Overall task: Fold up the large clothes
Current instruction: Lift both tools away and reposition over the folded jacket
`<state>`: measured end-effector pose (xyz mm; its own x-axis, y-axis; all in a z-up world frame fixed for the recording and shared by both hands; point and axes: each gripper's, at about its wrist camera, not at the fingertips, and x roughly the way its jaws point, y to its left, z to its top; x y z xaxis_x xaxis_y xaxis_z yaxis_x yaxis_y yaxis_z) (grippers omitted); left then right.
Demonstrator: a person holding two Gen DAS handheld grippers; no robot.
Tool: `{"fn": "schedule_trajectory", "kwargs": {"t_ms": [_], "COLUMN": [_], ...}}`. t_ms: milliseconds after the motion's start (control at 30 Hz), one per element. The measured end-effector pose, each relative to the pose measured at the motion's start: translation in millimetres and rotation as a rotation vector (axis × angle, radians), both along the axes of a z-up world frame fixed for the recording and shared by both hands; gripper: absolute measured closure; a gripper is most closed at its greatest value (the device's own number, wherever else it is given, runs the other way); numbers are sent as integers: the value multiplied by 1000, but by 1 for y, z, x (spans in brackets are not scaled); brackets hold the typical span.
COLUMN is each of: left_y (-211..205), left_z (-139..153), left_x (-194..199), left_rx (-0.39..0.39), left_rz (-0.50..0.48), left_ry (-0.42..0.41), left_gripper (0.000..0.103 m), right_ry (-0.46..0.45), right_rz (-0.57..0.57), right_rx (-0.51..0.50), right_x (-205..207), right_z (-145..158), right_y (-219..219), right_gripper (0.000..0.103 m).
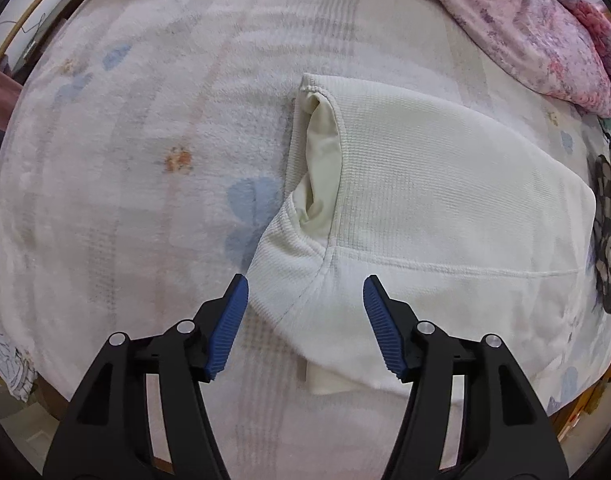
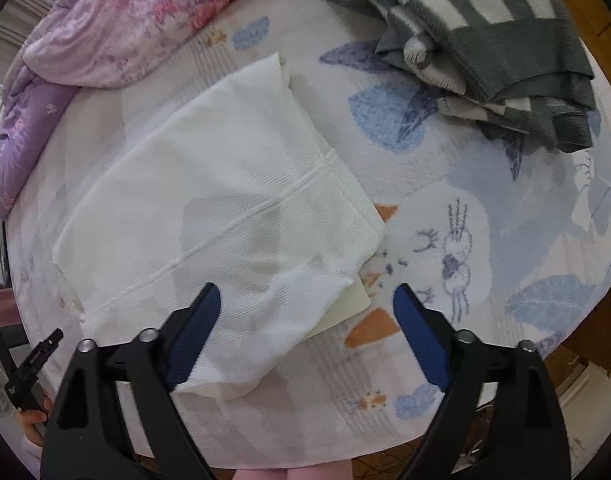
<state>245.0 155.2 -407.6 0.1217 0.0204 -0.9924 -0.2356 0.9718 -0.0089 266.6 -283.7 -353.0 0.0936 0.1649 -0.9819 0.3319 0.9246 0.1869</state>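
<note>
Cream waffle-knit garment (image 1: 425,200) lies folded in compact bundle on bed's pale printed fleece blanket (image 1: 125,200); fold looks near done.
Left tool (image 1: 305,308) wide open, empty, above sleeve end.
Right tool (image 2: 305,316) wide open, empty.
Grey-white checked knit (image 2: 485,40) nearby, apparently already folded.

floral quilt (image 1: 545,28), printed bedspread (image 2: 445,208)

Both cameras sit on handheld grippers, look almost straight down at bed (image 1: 125,200), fairly close. Both see same white folded garment (image 1: 445,184), from opposite ends.
</note>
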Motion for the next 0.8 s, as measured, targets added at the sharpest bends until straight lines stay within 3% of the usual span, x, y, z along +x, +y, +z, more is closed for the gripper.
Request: {"fn": "schedule_trajectory", "kwargs": {"t_ms": [233,467,700,800], "left_y": [-17,-59,-109,-131], "left_z": [19,34,39,40], "left_x": [-9,-16,-17,-15], "left_rx": [-7,-25,-10,-9], "left_rz": [-49,-110,-76,-51], "left_ry": [-6,-16,-57,-107], "left_gripper": [42,42,27,26], "right_ry": [-45,-187,-299,-325], "right_rz": [2,44,201,269], "right_rx": [32,82,131,177], "right_x": [-8,-1,29,52], "right_z": [30,54,41,21], "right_y": [0,-13,-35,-46], "right_gripper": [18,18,18,18]}}
